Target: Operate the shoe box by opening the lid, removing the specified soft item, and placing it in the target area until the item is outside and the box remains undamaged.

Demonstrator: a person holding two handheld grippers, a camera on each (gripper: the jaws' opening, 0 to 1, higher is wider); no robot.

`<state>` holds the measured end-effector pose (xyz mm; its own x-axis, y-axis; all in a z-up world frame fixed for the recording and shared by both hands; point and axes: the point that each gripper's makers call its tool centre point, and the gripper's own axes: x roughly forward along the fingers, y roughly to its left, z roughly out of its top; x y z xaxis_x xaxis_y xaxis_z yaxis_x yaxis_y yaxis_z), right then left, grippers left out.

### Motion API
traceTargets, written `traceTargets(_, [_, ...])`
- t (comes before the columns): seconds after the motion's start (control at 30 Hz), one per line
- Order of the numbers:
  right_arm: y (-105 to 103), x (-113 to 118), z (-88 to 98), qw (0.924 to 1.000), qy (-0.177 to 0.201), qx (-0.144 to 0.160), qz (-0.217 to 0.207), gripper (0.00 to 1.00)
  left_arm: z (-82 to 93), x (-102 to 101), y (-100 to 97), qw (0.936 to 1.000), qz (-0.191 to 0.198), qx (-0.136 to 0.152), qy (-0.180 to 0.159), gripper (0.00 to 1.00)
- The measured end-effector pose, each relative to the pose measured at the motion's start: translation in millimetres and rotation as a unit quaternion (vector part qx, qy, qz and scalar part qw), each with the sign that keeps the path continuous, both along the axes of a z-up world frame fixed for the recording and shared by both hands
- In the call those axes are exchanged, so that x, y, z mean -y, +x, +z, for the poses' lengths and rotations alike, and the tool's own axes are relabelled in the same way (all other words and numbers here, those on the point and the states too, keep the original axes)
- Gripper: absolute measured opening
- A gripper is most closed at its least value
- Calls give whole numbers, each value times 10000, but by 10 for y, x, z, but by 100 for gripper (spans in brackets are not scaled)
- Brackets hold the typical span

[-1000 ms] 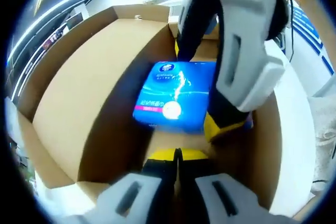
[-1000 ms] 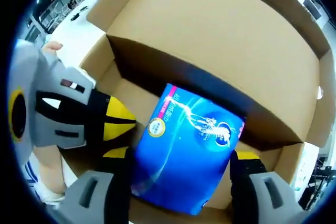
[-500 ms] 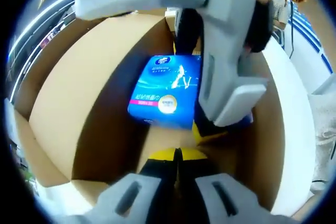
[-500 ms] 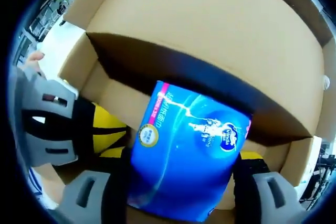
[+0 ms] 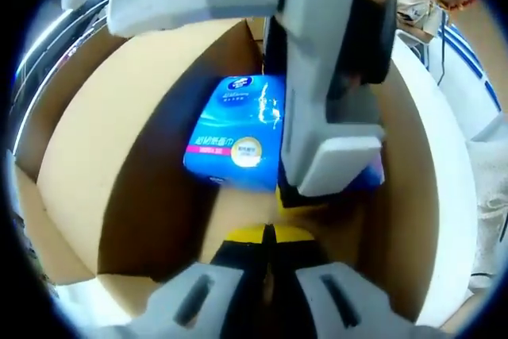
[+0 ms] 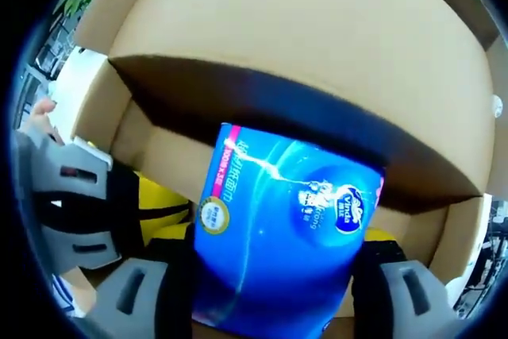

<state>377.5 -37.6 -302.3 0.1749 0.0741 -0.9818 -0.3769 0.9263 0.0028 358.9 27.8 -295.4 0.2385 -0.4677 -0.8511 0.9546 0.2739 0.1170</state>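
Jaws of the left gripper point(image 5: 266, 245) stand pressed together with nothing between them, their yellow-tipped ends low inside the open cardboard box point(image 5: 103, 164) in the left gripper view. Ahead of them the blue tissue pack point(image 5: 236, 132) sits within the box. The right gripper point(image 5: 317, 117) reaches down from above, its grey body covering the pack's right side.

Seen from the right gripper view, the right gripper point(image 6: 270, 275) has its jaws spread wide and clamped on the tissue pack point(image 6: 290, 244), one jaw on each flank. The pack is tilted, with the shadowed box point(image 6: 317, 45) wall and its raised flap behind it. At the left edge the left gripper point(image 6: 155, 212) comes in, and a person's hand point(image 6: 36, 117) shows just above it.
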Motion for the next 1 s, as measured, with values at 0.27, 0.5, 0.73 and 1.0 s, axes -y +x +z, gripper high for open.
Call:
traceTargets(0.27, [12,-4,18,10000,34,16,-38,77,-31,-15,-11,10000,-29,-32,76,0])
traceTargets(0.5, [21,-3,39,10000,25,33,-75,74,-30,-12,-11,10000,-19,-73,36,0])
traceTargets(0.73, [-55,0,43,9999,51,16,-129,72,-33,-11,-11,9999,-2,-100,12,0])
traceTargets(1.0, [-137,6,43,9999,67,-1,-139,71,-36,-5,-6,9999,25,-131,-34,0])
